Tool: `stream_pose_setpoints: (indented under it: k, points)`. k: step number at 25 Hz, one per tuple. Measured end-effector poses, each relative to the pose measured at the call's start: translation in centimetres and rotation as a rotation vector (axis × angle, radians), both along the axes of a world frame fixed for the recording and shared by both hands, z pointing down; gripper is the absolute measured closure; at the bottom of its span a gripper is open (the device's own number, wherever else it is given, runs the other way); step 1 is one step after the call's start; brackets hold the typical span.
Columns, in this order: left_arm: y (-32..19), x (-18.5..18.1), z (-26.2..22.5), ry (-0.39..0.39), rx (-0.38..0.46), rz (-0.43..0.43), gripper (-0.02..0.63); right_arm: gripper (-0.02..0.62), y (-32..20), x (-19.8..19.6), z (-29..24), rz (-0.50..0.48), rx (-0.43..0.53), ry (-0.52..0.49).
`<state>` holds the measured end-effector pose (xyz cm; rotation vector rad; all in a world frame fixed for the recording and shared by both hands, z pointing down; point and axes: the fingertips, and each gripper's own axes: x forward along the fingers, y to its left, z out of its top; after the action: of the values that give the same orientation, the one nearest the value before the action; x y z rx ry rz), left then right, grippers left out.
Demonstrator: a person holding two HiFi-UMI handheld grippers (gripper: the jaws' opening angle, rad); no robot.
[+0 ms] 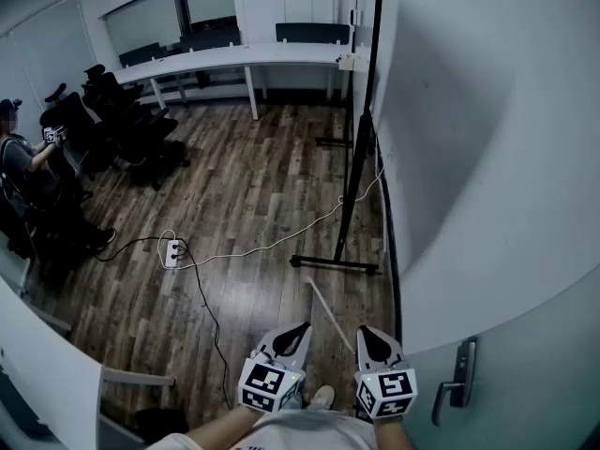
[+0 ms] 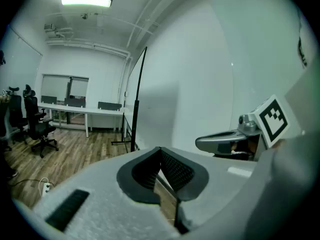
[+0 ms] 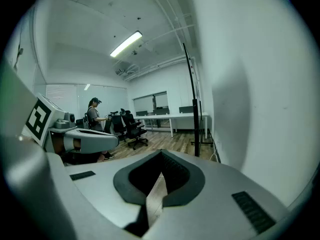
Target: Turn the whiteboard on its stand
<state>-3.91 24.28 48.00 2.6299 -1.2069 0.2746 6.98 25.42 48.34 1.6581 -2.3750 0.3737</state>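
Whiteboard: tall, flat white whiteboard (image 1: 360, 129) in a thin black metal frame, seen almost edge-on. It stands upright close along the smooth white wall (image 1: 487, 157) on the right, well ahead of both claws.
Stand: slim black tubular foot (image 1: 335, 264) lying flat on the floor.
Floor: brown wood-plank floor (image 1: 244, 195), matt, with visible grain.
Left claw: grey moulded-plastic left claw (image 1: 301, 330) with ribbed black pads. Its jaws are pressed together with nothing between them. It is held low near the person's body, tip pointing forward.
Right claw: right claw (image 1: 366, 334) of the same build. Its jaws meet tip to tip and hold nothing. It is level with the left one, just beside it and nearer the wall.
Marker cubes: each claw carries a white cube printed with black square patterns.
Cables: white power strip (image 1: 172, 251) on the planks, with a thin black cable (image 1: 208, 312) and a white cable (image 1: 281, 240) trailing from it.
Far end: long white counter (image 1: 244, 56) under the windows, black wheeled office chairs (image 1: 131, 120) near it.
Door handle: grey metal lever (image 1: 457, 382) at lower right.
Person: person (image 1: 23, 157) at the far left beside the chairs, lower body dim.
Hard to make out: the board's writing face, since only its edge shows. The frame's top is cut off in the head view.
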Motion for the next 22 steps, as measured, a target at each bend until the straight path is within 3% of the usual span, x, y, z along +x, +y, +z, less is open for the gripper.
stream_pose_setpoints:
  k: [8, 12, 22]
  points:
    - [-1.2, -1.1, -0.1, 0.011, 0.006, 0.008, 0.595, 0.589, -0.9, -0.9, 0.3, 0.015, -0.004, 0.011]
    - [-2.0, -2.0, -0.5, 0.020, 0.008, 0.018, 0.595, 0.589, -1.7, -1.2, -0.5, 0.074, 0.017, -0.030]
    - [-3.5, -4.9, -0.4, 0.029, 0.019, 0.060, 0.595, 0.589, -3.0, -4.7, -0.8, 0.105, 0.042, -0.042]
